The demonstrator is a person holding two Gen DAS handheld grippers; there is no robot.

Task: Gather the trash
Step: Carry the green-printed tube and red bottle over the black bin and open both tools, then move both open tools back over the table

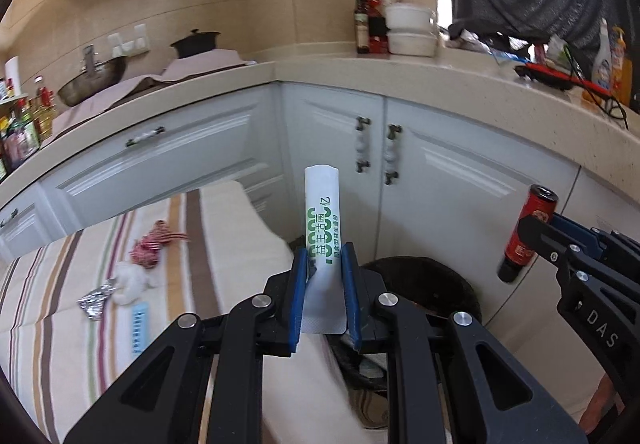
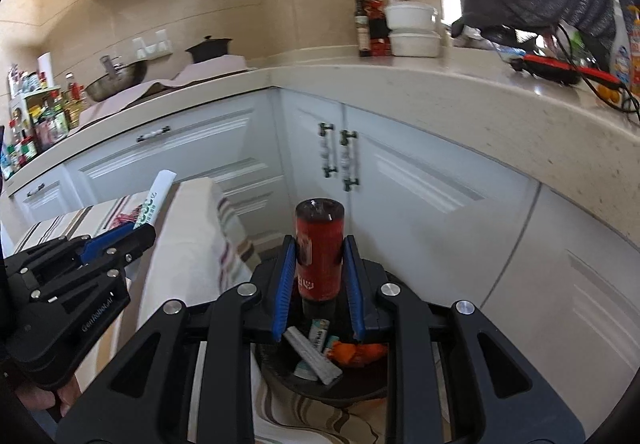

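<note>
A flat white sachet with green printed characters stands upright between the blue pads of the left hand-held gripper, which is clamped on its lower half; its long axis runs straight away from the camera, rounded top end up, its sealed bottom edge showing below the pads. The right hand-held gripper is closed on a glossy red cylindrical bottle, held upright with its dark neck pointing down and its flat base up. Directly beneath it sits a dark round bin, partly hidden by the gripper frame, holding a grey stick-shaped wrapper, a small printed packet and something crumpled and orange. In the left wrist view only the bin's rim shows.

A striped cloth covers the surface to the left. On it lie a crinkled red-and-white wrapper, a white crumpled wad, a silver foil scrap and a blue label, all blurred. White panelled cabinets stand behind.
</note>
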